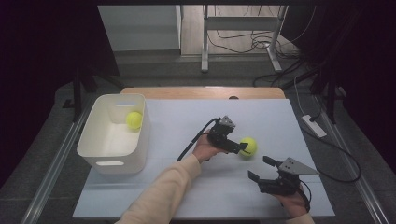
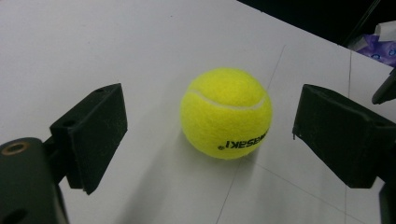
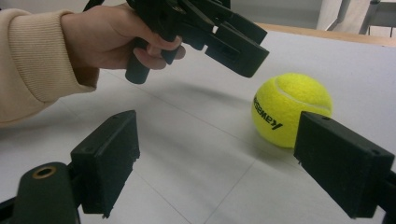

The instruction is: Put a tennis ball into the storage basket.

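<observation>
A yellow tennis ball (image 1: 248, 146) lies on the white table sheet (image 1: 187, 116), right of the middle. My left gripper (image 1: 241, 147) reaches it from the left, its jaws open. In the left gripper view the ball (image 2: 226, 112) sits between and just ahead of the two black jaws of that gripper (image 2: 217, 133), with a gap on each side. My right gripper (image 1: 260, 168) rests open nearer the front edge, holding nothing. In the right gripper view its jaws (image 3: 226, 163) frame the ball (image 3: 292, 109), and the left gripper (image 3: 233, 42) hangs over it.
A white bin (image 1: 107, 154) stands at the table's left with a second yellow ball (image 1: 134, 120) inside. A power strip (image 1: 314, 126) and cables lie on the floor to the right. A cream sleeve (image 1: 163, 191) crosses the front middle.
</observation>
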`<control>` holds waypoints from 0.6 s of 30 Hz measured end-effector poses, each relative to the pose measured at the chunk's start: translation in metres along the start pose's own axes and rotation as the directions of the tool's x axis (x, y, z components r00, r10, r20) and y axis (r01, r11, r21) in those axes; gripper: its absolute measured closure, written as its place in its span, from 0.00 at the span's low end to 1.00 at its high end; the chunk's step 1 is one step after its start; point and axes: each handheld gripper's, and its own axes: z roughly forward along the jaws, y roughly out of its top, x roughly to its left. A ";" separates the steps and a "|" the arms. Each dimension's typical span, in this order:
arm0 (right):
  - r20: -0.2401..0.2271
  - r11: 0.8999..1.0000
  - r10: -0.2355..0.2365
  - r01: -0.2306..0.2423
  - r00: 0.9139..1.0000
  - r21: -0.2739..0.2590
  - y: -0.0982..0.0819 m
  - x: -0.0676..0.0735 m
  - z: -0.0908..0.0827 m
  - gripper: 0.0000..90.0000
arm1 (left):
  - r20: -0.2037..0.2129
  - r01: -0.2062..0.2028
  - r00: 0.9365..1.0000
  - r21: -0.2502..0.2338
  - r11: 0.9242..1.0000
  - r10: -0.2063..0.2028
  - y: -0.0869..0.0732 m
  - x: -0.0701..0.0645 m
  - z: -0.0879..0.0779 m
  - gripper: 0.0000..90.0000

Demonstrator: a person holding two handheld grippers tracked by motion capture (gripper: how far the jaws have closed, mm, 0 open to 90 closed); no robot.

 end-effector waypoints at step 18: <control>-0.005 1.000 -0.006 0.006 1.000 -0.005 0.001 0.000 0.000 0.16 | 0.010 -0.017 1.000 0.020 1.000 0.017 0.001 -0.003 0.019 0.11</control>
